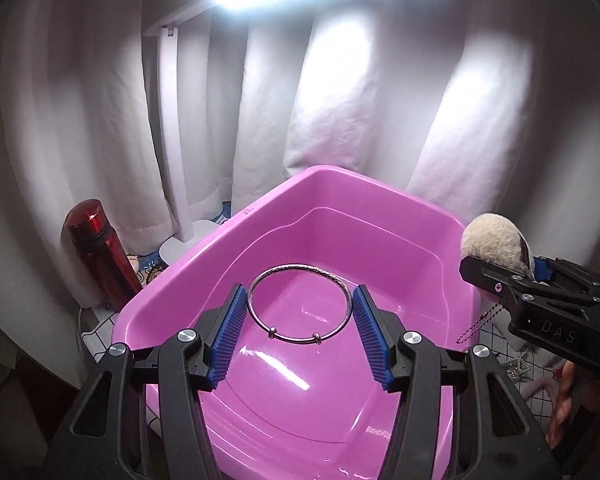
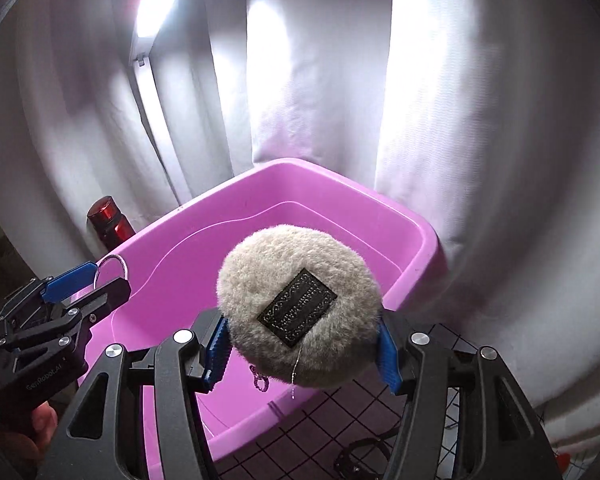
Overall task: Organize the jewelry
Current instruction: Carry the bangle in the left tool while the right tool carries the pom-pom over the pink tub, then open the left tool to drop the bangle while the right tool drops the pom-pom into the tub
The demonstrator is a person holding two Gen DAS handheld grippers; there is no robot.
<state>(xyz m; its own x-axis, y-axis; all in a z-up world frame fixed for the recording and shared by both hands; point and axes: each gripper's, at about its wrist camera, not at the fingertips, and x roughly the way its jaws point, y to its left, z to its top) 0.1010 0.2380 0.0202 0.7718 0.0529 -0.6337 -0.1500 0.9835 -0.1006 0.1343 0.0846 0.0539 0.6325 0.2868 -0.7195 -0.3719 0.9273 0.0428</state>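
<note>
While both grippers hang above the glossy pink plastic tub (image 1: 188, 276), the step in hand looks like the drop-off: each item is carried over the bin and waits to be let go. The left gripper (image 1: 300, 320) is clamped across a thin silver metal bangle with two small beads (image 1: 298, 304), its blue ribbed pads (image 1: 228, 340) pressing the ring's sides. The right gripper (image 2: 302, 344) squeezes a round beige fluffy pouch with a black stitched patch (image 2: 300, 304) and a fine chain dangling below. Next, I judge, each pair of jaws must part over the tub's interior, low enough that nothing bounces out. The patch's lettering is too blurred to read; the grippers' bodies show "DAS" and "GenRobot.AI".
</note>
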